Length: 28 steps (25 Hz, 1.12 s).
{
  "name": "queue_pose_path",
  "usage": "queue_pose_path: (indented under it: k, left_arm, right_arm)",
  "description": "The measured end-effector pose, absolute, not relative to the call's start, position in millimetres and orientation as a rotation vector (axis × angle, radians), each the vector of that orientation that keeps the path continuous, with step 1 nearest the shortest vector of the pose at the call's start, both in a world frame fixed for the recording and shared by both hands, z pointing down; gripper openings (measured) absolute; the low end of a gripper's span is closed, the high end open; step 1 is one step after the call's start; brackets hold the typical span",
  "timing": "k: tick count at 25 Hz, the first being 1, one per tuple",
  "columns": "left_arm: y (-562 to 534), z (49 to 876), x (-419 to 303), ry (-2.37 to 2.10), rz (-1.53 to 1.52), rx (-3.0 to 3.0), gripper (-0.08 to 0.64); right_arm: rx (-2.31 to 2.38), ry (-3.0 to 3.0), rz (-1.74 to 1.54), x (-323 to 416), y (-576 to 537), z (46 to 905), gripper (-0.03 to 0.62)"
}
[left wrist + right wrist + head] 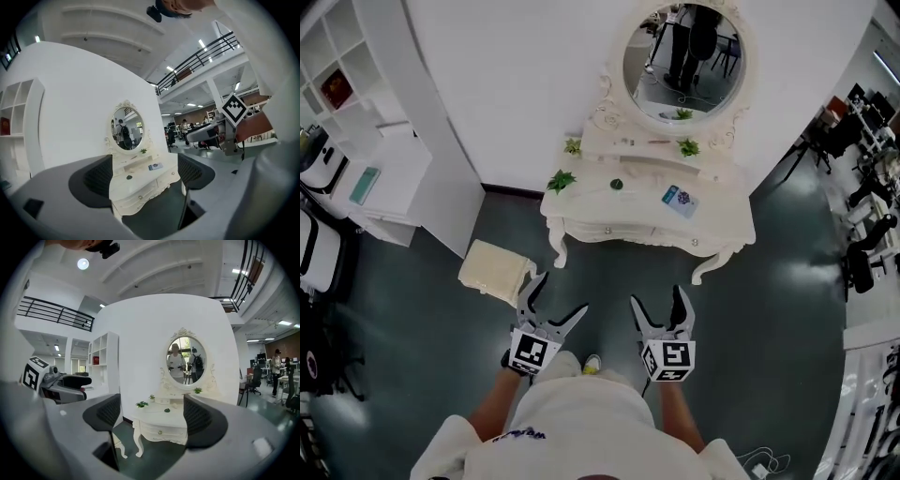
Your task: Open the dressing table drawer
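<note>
Head view, from the left: a white shelf unit [380,173] stands against the wall, and a cream cushion [495,272] lies on the floor near it. The left gripper [563,292] is held low with its jaws wide and nothing between them. The right gripper [656,295] beside it is also spread and empty. Both are well short of the dressing table [591,199], whose drawer [609,229] sits closed in the front under the worktop. On the worktop are a small plant [561,180] and a blue packet [679,199], its print too small to read. The marker cubes bear only black-and-white squares.
</note>
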<state>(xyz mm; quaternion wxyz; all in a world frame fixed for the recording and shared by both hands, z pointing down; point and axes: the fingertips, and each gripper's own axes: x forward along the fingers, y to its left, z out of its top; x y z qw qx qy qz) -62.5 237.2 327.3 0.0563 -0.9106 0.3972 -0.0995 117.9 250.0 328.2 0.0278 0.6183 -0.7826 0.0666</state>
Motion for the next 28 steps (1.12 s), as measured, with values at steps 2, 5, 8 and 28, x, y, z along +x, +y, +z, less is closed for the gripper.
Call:
queue_pose_path:
  k: [2,5,8,28]
  left_arm:
    - [228,333,-60,1.209,-0.350,-2.732,0.419]
    - [213,338,-58,1.225,-0.366,-2.731,0.419]
    - [197,346,-62,1.257,-0.374,-2.725,0.419]
    - [-15,365,-86,1.345,-0.402,-2.778,0.417]
  right_arm:
    - [1.881,-2.439,0.203,117,236,329,0.417]
    - [1.831,-2.462,0.226,111,216,336,0.417]
    - [1.780,-2.488,0.244,99,195,347,0.417]
    - [1.692,-2.510,0.287,63,-25,362,0.417]
